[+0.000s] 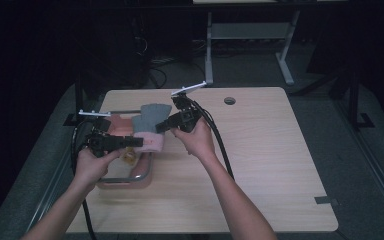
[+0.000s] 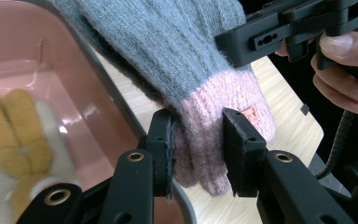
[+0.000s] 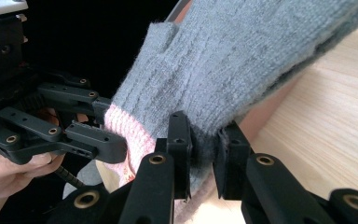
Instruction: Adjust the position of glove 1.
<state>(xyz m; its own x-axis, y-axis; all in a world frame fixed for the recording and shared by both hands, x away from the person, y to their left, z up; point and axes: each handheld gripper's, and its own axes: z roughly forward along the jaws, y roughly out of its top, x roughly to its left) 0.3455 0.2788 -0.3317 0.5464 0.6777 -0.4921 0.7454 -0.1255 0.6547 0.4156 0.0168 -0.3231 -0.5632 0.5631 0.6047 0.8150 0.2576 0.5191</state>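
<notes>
Glove (image 1: 149, 122): from the high view, you are holding it stretched above the pink tray (image 1: 121, 125) at the surface's (image 1: 260, 165) left, long axis running between both tools. In the left gripper view, your left tool (image 2: 198, 151) is clamping the pink cuff, tray just beside it. In the right gripper view, your right tool (image 3: 204, 156) is pinching the grey edge, fingers pointing away.

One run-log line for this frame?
left gripper: shut on glove cuff | right gripper: shut on glove | glove held over pink bin
</notes>
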